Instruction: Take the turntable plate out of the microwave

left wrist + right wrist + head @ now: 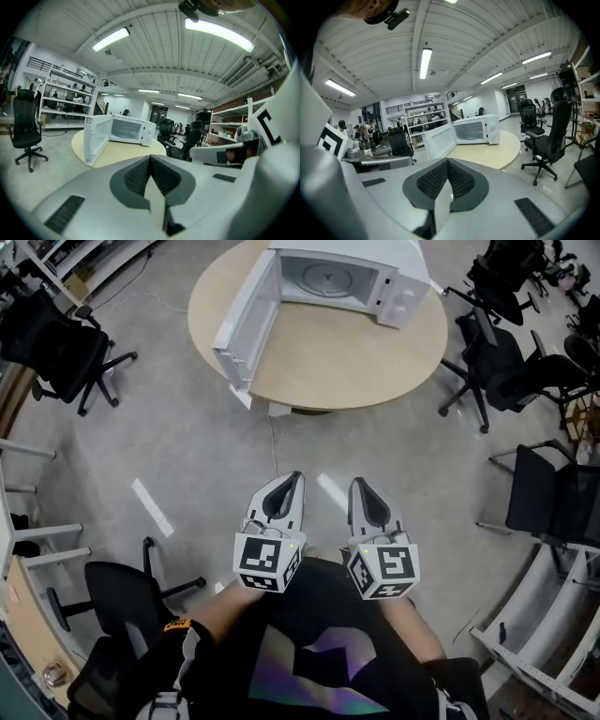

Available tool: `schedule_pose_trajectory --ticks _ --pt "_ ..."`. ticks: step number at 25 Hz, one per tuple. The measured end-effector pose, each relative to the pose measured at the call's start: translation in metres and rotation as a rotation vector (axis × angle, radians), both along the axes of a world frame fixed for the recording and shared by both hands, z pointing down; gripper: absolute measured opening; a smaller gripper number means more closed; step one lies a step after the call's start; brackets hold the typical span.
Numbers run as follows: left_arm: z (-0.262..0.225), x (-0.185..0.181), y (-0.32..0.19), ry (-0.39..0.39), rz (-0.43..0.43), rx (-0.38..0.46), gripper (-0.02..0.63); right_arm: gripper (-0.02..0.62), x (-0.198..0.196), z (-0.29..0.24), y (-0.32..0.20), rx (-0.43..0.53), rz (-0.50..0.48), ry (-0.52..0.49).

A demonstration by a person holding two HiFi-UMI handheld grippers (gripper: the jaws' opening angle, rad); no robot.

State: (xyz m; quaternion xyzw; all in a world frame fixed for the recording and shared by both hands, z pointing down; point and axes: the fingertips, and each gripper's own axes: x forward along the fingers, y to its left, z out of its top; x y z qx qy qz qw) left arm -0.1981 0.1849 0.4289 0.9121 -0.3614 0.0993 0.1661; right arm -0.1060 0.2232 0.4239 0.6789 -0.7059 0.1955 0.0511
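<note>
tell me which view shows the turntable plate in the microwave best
The head view: it looks down into the open microwave, where the round turntable plate lies on the cavity floor. Both gripper views show the microwave small and far off, from a low angle; the plate can't be made out in them.

Bright, even light from ceiling tube lamps (pixel 219 33); shadows soft. Pale glare streaks (pixel 150 506) on the floor (pixel 202 460), head view. Gripper views: heavy fisheye bending, black corners; left hand-held gripper (pixel 150 161) near lens slightly soft.
</note>
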Motion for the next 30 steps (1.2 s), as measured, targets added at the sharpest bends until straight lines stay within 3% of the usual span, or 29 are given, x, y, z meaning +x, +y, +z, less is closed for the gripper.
schedule_pose_trajectory --ticks 9,17,30 --pt "-0.018 0.006 -0.077 0.085 0.054 -0.001 0.048 0.017 0.002 -0.017 -0.074 -0.006 0.059 0.067" --pt "-0.024 0.004 -0.109 0.138 0.119 -0.013 0.048 0.017 -0.001 -0.026 -0.107 -0.004 0.119 0.093" --pt "-0.012 -0.003 -0.134 0.135 0.051 -0.036 0.048 0.017 0.004 -0.013 -0.147 -0.006 0.060 0.062"
